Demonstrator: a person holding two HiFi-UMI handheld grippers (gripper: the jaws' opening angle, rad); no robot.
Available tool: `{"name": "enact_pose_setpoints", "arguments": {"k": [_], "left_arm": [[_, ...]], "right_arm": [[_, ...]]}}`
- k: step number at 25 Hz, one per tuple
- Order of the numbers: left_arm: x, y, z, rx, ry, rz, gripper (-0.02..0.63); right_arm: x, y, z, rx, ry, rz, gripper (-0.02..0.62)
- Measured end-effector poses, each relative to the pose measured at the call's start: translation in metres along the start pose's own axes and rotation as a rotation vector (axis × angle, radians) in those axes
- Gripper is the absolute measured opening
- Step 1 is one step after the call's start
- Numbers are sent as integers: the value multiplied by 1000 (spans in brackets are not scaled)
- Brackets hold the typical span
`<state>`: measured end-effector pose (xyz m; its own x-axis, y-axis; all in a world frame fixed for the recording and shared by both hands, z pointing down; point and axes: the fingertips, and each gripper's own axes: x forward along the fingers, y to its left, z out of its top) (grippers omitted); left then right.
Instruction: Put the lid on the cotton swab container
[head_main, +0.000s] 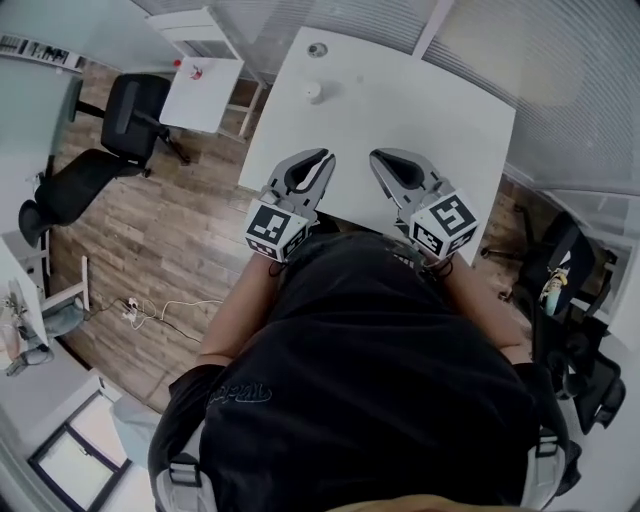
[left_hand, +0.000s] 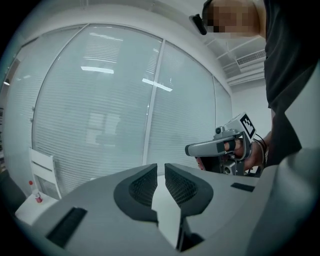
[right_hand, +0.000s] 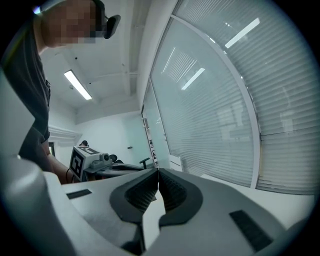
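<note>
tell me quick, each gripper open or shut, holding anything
Left gripper: open only a crack, nothing between the jaws.
Right gripper: shut, empty.

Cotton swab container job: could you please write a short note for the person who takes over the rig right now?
Left tool: slightly open, empty.
Right tool: shut, empty.
Both are above the white table's near edge.
A small round white object and a small round greyish one lie at its far side; too small to tell lid from container.
Nothing grasped; whole job left.
</note>
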<state>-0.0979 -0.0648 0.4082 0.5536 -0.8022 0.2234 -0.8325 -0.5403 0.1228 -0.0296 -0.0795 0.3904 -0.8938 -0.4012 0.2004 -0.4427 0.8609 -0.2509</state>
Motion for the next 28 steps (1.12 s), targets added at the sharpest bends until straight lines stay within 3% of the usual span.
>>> {"name": "enact_pose_setpoints", "arguments": {"k": [9, 19, 28], "left_arm": [[23, 56, -2, 17, 39, -104, 118], [40, 111, -34, 16, 99, -184, 229], [59, 148, -71, 0, 140, -209, 331]], "right_arm": [[24, -29, 6, 78, -23, -172, 25], [53, -28, 0, 105, -9, -292, 25], [71, -27, -8, 133, 13, -373, 25]]}}
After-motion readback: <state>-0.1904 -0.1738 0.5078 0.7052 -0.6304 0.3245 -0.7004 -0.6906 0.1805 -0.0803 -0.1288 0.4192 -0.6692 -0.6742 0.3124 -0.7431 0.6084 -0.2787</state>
